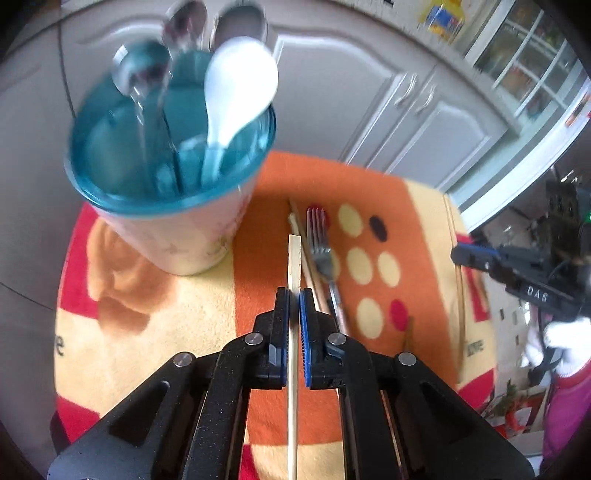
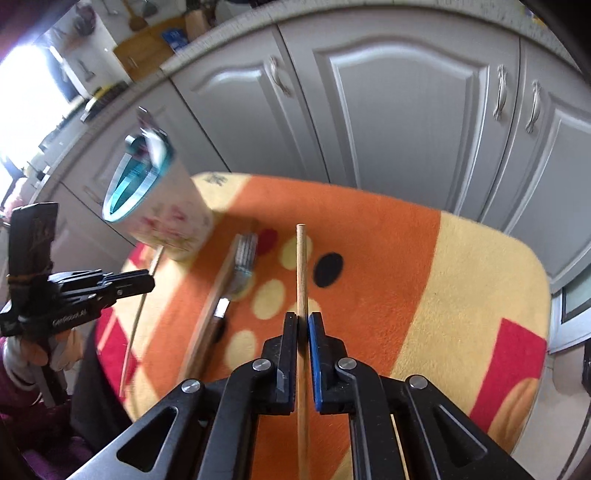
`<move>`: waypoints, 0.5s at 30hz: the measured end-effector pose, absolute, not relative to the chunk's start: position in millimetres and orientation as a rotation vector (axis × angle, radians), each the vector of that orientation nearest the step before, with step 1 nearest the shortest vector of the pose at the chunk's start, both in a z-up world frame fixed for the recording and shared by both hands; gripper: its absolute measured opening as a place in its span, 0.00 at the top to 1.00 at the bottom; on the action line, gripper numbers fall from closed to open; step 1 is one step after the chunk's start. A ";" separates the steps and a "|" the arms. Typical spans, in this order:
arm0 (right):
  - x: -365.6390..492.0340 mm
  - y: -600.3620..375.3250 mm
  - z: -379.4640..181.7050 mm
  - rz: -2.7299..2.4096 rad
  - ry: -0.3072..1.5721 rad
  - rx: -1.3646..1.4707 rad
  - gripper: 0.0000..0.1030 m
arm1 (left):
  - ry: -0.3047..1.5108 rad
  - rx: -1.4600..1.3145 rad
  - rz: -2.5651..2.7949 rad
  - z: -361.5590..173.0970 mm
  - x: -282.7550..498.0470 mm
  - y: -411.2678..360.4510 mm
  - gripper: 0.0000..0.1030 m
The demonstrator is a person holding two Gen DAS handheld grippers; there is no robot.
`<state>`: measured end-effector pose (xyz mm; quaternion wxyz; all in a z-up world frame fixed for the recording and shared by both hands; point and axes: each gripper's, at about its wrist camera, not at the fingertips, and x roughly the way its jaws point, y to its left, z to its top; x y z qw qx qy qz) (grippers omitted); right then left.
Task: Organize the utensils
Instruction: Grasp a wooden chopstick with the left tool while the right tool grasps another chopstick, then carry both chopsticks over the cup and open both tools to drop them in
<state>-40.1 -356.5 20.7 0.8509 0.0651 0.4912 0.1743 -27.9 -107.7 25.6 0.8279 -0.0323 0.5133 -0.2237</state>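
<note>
We hold the left gripper [image 1: 294, 295] low over the orange patterned cloth [image 1: 266, 221], its jaws closed on a pale chopstick [image 1: 294, 258] that runs straight away from us along the fingers, far end toward the cabinets [image 1: 369, 92]. Our right gripper [image 2: 303, 319] is clamped on a second, browner chopstick [image 2: 301, 266], whose long axis also points away from us, its blunt tip free above the cloth.

From the right wrist view, the left gripper [image 2: 122, 282] shows at the left edge, a thin stick slanting through it; the gloved hand [image 2: 55, 350] below is partly cut off by the frame.

Just left of the pale chopstick stands a cup with a teal rim [image 1: 173, 177], holding a white spoon [image 1: 236, 92] and metal spoons [image 1: 184, 26], all blurred; we cannot count the metal ones surely. A fork [image 1: 320, 240] lies on the cloth just right of the held chopstick, tines toward the far side, with another chopstick [image 1: 314, 269] lying beside it. Both held sticks' near ends pass under the gripper bodies and out of view.
</note>
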 end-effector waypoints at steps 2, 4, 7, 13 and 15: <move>-50.3 -353.4 34.6 0.379 1.004 0.133 0.94 | 1.052 -0.084 -0.481 41.0 -33.2 -96.7 0.96; -57.9 -351.0 47.8 0.388 0.980 0.123 0.94 | 1.016 -0.099 -0.485 54.3 -37.2 -91.9 0.96; -67.0 -344.8 62.5 0.397 0.948 0.100 0.94 | 0.969 -0.120 -0.486 74.1 -38.9 -84.2 0.96; -69.4 -332.6 90.4 0.415 0.890 0.064 0.94 | 0.871 -0.147 -0.470 113.5 -28.8 -68.3 0.96; -68.3 -326.3 100.9 0.431 0.869 0.056 0.94 | 0.829 -0.162 -0.447 128.6 -21.0 -59.8 0.96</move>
